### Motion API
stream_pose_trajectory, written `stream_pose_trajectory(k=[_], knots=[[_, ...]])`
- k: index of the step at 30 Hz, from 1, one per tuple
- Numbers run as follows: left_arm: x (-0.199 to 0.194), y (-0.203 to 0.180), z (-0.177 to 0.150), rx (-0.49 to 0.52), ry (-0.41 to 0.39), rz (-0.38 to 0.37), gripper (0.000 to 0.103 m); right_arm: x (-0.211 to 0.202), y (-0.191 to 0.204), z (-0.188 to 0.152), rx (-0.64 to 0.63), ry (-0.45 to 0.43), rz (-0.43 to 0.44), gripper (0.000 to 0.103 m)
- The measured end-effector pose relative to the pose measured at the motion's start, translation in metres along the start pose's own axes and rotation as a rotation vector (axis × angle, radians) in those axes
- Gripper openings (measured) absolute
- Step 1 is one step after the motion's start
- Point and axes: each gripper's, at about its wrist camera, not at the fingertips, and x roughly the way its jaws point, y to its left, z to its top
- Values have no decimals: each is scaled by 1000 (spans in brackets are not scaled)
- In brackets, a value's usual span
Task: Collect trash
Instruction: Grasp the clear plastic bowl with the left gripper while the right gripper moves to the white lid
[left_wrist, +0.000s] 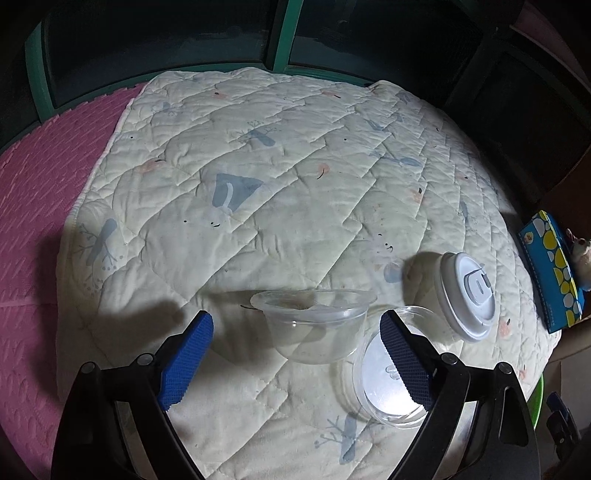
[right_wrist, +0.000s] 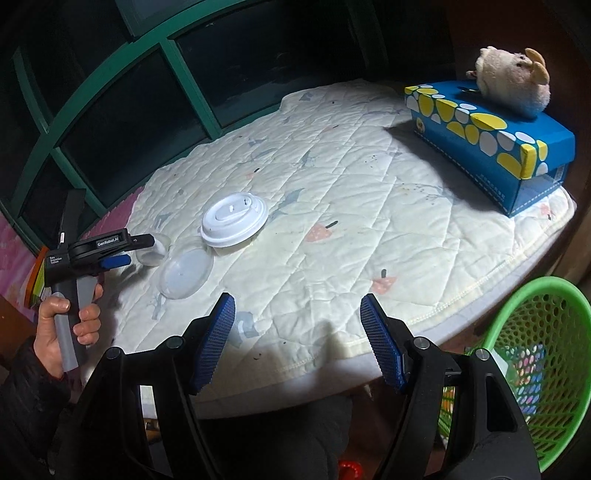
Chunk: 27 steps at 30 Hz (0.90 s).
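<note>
The clear plastic cup (left_wrist: 314, 325) sits upright on the quilted mat (left_wrist: 258, 166), and your left gripper (left_wrist: 295, 332) hangs over it with the jaws spread wide, one blue pad on either side of the cup and neither pressing on it. Just to the cup's right, a clear round lid (left_wrist: 384, 384) lies flat on the mat, partly under your right-hand pad. Beyond that, a white paper cup with a white lid (left_wrist: 465, 291) lies on its side.

Your right gripper (right_wrist: 297, 341) is near the mat's front edge, jaws apart with nothing between them. From there you see your left hand (right_wrist: 66, 325) on the other gripper's handle at the far left. The green mesh basket (right_wrist: 554, 332) stands below the mat's edge on the right. A blue tissue box (right_wrist: 509, 147) with a plush toy (right_wrist: 513, 79) on top sits at the mat's far right corner.
</note>
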Motion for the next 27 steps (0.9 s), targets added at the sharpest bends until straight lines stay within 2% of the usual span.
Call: stream_pose_trajectory(k=[7,10,15,18,22,27], knots=[[14,4,7,-20,26,-47,87,21,21,13,-55,26,16,71],[17,5,9,-22,36,-83,75,30,28,19,-73,39,23,71],[17,4,11,-7,30,-111,65,45,40,28,-104,56,39,71],[12,4,13,11,11,-118,65,56,52,36,-134,58,45,71],[1,2,13,38,-11,-128,65,73,67,49,-177,56,53,77],[-11,5,15,45,-32,-143,65,95,83,63,-221,60,48,77]])
